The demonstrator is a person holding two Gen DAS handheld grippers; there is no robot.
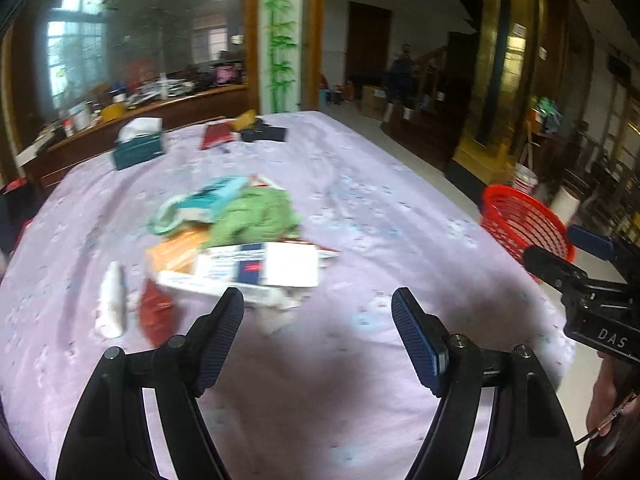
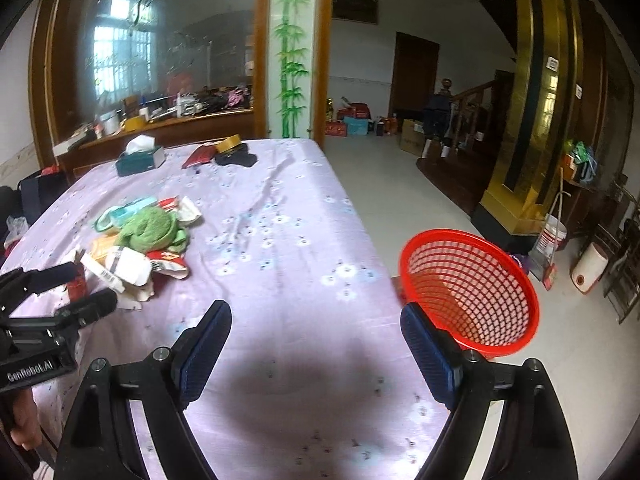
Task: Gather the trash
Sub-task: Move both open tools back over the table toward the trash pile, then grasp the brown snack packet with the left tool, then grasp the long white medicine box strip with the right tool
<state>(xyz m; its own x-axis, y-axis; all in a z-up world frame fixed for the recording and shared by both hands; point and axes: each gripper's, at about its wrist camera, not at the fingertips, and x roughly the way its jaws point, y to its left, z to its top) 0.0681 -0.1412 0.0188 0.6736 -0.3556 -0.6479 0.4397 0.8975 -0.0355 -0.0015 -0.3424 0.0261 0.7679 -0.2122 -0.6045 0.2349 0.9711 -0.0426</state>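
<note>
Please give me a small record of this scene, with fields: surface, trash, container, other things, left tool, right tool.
surface: table with lilac flowered cloth
trash: pile of wrappers, flattened boxes and a green cloth, on the table's left part
container: red mesh basket, at the table's right edge, looks empty
other things: tissue box at the far end
left tool: left tool open, holds nothing, near the pile
right tool: right tool open, holds nothing, beside the basket

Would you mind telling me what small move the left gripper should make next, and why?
Probably ease the left gripper forward onto the white carton at the near edge of the trash pile. Its jaws are open and empty just short of it, and the red basket is empty beside the table.
</note>
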